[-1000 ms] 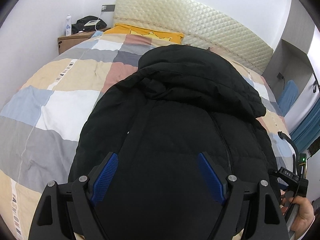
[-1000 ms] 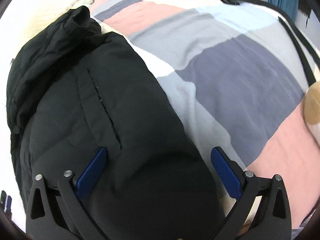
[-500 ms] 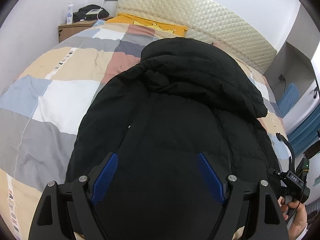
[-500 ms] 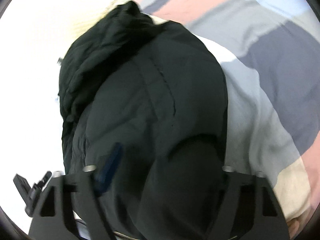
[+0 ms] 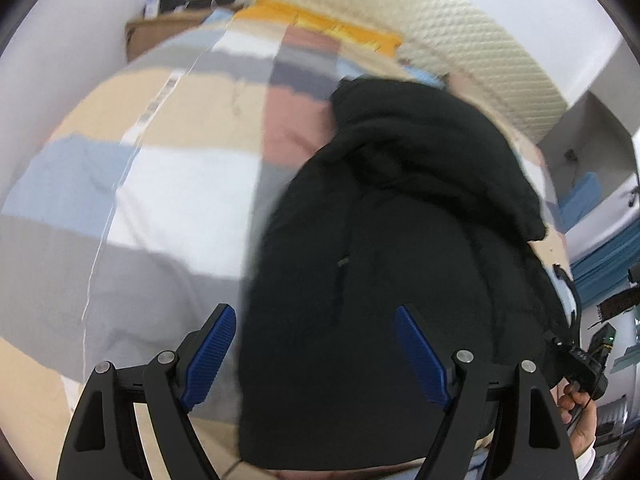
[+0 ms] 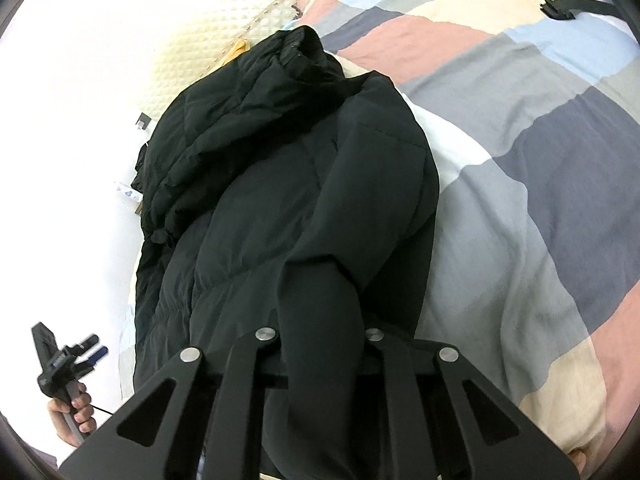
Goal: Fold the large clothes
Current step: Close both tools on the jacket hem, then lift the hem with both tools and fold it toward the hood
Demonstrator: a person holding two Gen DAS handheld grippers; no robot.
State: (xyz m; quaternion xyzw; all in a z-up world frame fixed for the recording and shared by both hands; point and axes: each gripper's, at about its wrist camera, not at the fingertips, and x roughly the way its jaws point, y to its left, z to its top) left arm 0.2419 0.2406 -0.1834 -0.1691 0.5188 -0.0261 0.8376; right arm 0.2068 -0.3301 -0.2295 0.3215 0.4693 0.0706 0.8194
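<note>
Both jaws angle down over jacket (image 6: 304, 184).

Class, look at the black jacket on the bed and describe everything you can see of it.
The black jacket is a puffy, padded coat of smooth, matte fabric with a bunched hood at its far end, near the headboard. It lies lengthwise on the patchwork bedspread. A zip line and a slit pocket show on its front. The right tool has just closed on a fold of its near edge, lifting it in a ridge. The left tool, open, hovers over its other edge without gripping.
</note>
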